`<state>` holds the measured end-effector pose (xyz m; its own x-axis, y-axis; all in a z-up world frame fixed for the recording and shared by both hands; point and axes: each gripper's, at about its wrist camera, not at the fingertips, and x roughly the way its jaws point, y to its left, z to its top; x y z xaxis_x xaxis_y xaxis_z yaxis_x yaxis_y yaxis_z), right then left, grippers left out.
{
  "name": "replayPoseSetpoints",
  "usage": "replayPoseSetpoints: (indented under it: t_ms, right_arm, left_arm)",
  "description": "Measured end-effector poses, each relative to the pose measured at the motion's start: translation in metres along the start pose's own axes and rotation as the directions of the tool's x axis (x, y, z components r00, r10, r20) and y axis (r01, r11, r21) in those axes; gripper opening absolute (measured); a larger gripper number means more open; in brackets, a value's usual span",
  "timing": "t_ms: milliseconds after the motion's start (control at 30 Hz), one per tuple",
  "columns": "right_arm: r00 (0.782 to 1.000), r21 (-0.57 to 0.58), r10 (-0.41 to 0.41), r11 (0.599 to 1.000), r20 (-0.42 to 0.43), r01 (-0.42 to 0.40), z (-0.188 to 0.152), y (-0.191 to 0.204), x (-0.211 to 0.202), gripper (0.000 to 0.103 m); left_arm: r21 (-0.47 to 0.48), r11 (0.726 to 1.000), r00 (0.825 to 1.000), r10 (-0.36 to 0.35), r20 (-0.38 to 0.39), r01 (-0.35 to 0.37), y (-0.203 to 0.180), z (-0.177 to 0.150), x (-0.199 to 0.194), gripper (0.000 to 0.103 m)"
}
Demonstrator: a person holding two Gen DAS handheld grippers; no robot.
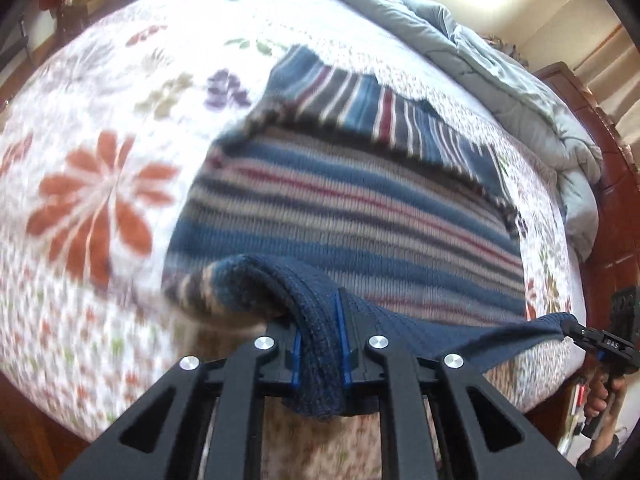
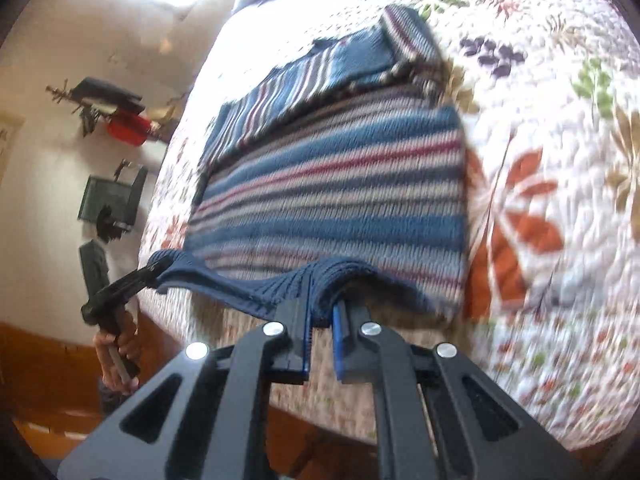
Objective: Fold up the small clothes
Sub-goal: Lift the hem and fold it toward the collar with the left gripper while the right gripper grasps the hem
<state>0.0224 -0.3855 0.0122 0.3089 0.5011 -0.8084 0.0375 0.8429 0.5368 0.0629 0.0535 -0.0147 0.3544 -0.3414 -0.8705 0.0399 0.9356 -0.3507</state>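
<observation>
While sweater (image 1: 348, 216) lies on quilt (image 1: 100, 128) — both jaws clenched on hem | lifted

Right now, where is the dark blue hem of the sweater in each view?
Left wrist: hem bottom centre, clamped in the left gripper.
Right wrist: hem bottom centre, clamped in the right gripper.
Shared landmark: the orange flower on the quilt.

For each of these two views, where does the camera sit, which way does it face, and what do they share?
Left wrist: on the left gripper, facing down its fingers at the striped sweater on the floral quilt; the right gripper and its hand show at right.
Right wrist: on the right gripper, facing the same sweater; the left gripper and its hand show at left.
Shared: the sweater's navy hem, pinched by both grippers.
</observation>
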Motion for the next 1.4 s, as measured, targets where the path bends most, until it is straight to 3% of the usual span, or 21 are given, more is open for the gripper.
replayPoseSetpoints:
  t_ms: [67, 133, 167, 200, 267, 400, 600, 733, 800, 900, 1133, 1267, 1400]
  right_arm:
    - [1.0, 0.025, -0.023, 0.999, -0.002, 0.023, 0.025, -0.009, 0.012, 0.007]
    - [0.999, 0.053, -0.037, 0.998, -0.015, 0.038, 0.039, -0.022, 0.024, 0.008]
    - [0.999, 0.065, -0.044, 0.997, -0.026, 0.046, 0.046, -0.027, 0.033, 0.011]
    - [0.998, 0.073, -0.055, 0.996, -0.033, 0.057, 0.05, -0.031, 0.04, 0.019]
    - [0.996, 0.093, -0.084, 0.992, -0.033, 0.086, 0.055, -0.04, 0.043, 0.034]
    - [0.993, 0.066, -0.102, 0.993, 0.053, 0.098, 0.061, -0.049, 0.016, 0.035]
    - [0.986, -0.043, -0.155, 0.987, 0.052, 0.158, 0.059, -0.032, 0.014, 0.05]
    - [0.989, -0.114, -0.148, 0.982, 0.005, 0.148, 0.053, -0.014, 0.032, 0.051]
    - [0.986, -0.143, -0.164, 0.977, -0.009, 0.161, 0.05, -0.007, 0.039, 0.052]
    - [0.983, -0.156, -0.181, 0.972, -0.021, 0.175, 0.052, -0.004, 0.046, 0.056]
    - [0.98, -0.135, -0.19, 0.974, -0.052, 0.182, 0.059, -0.014, 0.062, 0.062]
    - [0.977, -0.148, -0.203, 0.97, -0.072, 0.191, 0.063, -0.02, 0.072, 0.063]
    - [0.975, -0.167, -0.208, 0.967, -0.083, 0.193, 0.069, -0.025, 0.08, 0.064]
  left_arm:
    - [0.007, 1.0, 1.0, 0.013, 0.014, -0.013, -0.002, 0.018, 0.013, 0.021]
    - [0.003, 0.997, 0.997, 0.078, 0.024, -0.078, 0.0, 0.036, 0.027, 0.036]
    - [-0.003, 0.991, 0.991, 0.133, 0.034, -0.133, 0.003, 0.044, 0.033, 0.052]
    - [-0.007, 0.985, 0.984, 0.172, 0.042, -0.171, 0.006, 0.049, 0.036, 0.06]
    - [0.0, 0.98, 0.979, 0.199, 0.041, -0.199, 0.011, 0.054, 0.039, 0.061]
    - [0.033, 0.98, 0.979, 0.194, 0.061, -0.196, 0.019, 0.055, 0.03, 0.072]
    - [0.094, 0.956, 0.954, 0.266, 0.137, -0.279, 0.009, 0.054, 0.007, 0.077]
    - [0.065, 0.945, 0.927, 0.297, 0.23, -0.319, 0.017, 0.059, -0.025, 0.082]
    - [0.095, 0.942, 0.928, 0.293, 0.231, -0.322, 0.018, 0.062, -0.027, 0.082]
    - [0.177, 0.91, 0.918, 0.336, 0.213, -0.374, 0.01, 0.062, -0.012, 0.082]
    - [0.416, 0.857, 0.953, 0.268, 0.142, -0.303, -0.031, 0.049, 0.04, 0.082]
    - [0.464, 0.825, 0.946, 0.3, 0.123, -0.322, -0.041, 0.053, 0.063, 0.082]
    - [0.488, 0.822, 0.952, 0.298, 0.07, -0.294, -0.039, 0.055, 0.079, 0.076]
